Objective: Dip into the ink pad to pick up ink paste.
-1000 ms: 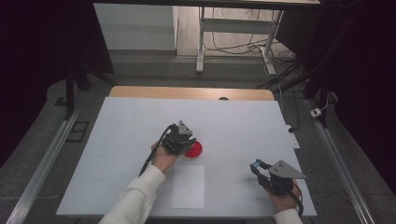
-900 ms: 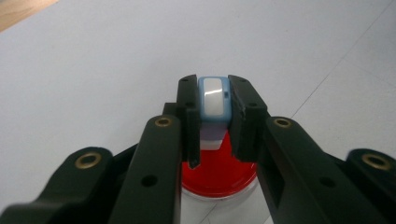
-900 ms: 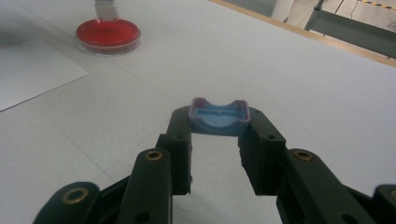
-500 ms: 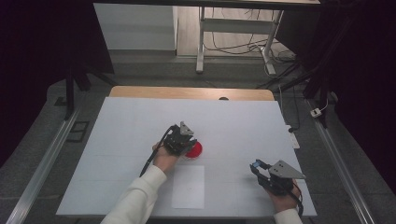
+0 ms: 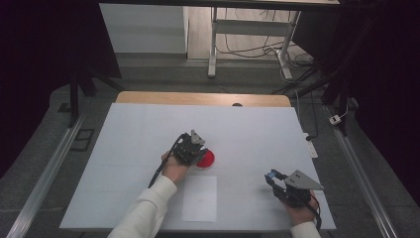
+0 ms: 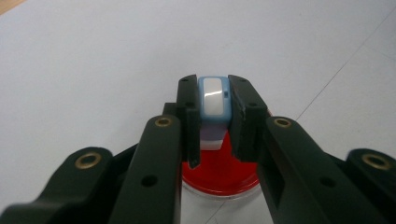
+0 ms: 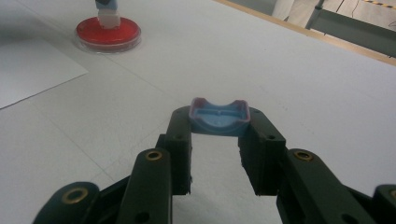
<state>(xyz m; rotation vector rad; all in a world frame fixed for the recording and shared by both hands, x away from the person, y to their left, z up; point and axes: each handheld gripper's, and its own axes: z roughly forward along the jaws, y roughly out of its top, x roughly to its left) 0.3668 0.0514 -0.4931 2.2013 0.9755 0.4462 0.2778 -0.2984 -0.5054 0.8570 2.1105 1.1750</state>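
Observation:
My left gripper (image 5: 197,148) is shut on a small blue-and-white stamp (image 6: 213,99). It holds the stamp upright, with its white lower end down on a round red ink pad in a clear dish (image 6: 219,173). In the high view the red dish (image 5: 206,159) lies near the table's middle, just right of that gripper. My right gripper (image 5: 272,177) rests near the front right and is shut on a blue cap (image 7: 218,117), held level a little above the table. From the right gripper view, the red dish (image 7: 108,33) and the stamp (image 7: 108,13) stand far off at the upper left.
A white sheet of paper (image 5: 199,198) lies flat near the front edge between the two hands. The white tabletop (image 5: 143,129) ends in a wooden strip (image 5: 198,98) at the back. Metal rails (image 5: 44,183) run along both sides, and cables lie on the floor beyond.

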